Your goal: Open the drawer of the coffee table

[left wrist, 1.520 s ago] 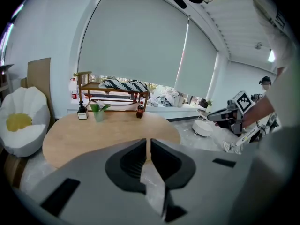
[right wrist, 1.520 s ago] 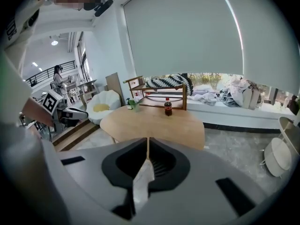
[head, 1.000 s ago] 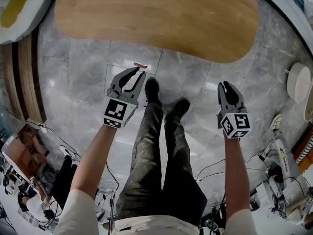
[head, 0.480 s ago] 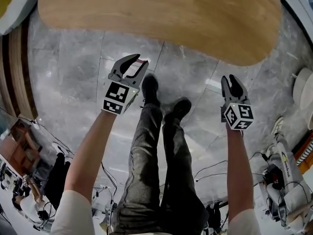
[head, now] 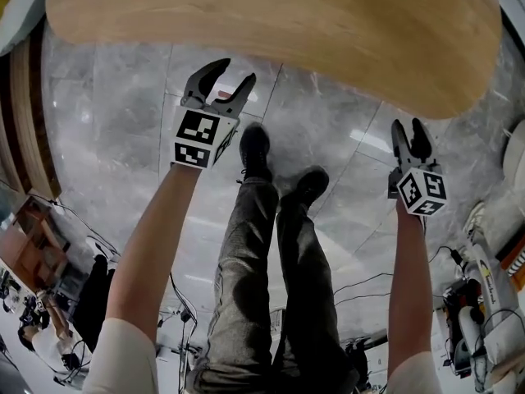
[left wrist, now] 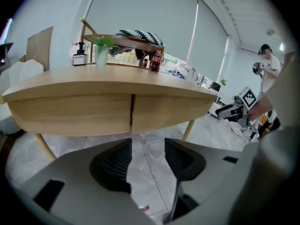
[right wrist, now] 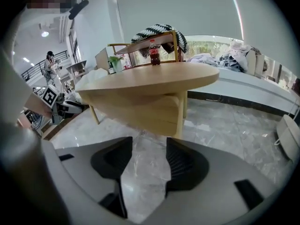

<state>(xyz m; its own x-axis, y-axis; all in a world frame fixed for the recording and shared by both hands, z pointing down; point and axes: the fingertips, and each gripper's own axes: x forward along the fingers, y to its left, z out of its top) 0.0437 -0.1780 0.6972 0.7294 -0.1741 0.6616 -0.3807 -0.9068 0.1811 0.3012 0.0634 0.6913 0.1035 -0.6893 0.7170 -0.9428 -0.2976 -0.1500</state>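
Observation:
The light-wood coffee table [head: 271, 23] fills the top of the head view. In the left gripper view its near side shows two drawer fronts [left wrist: 70, 114] split by a narrow upright gap [left wrist: 132, 114]; I see no handle. My left gripper [head: 220, 83] hangs just in front of the table's near edge, its jaws opening with only floor between them [left wrist: 147, 146]. My right gripper [head: 410, 130] is lower at the right, short of the table's right end; its jaws are opening too, with nothing between them [right wrist: 149, 146]. That view shows the table's end [right wrist: 154, 109] and a leg [right wrist: 182, 118].
A wooden rack [left wrist: 126, 41], a glass with a green plant [left wrist: 101, 53], a dark pump bottle [left wrist: 79, 57] and a cola bottle [right wrist: 152, 53] stand on the table. The person's legs and shoes [head: 254, 150] are between the grippers. Cables [head: 361, 281] lie on the marble floor. Another person [left wrist: 267, 64] stands far right.
Both grippers have dropped and moved forward toward the table's near edge, and both pairs of jaws have spread from nearly shut to open. The table now looms larger in the head view.

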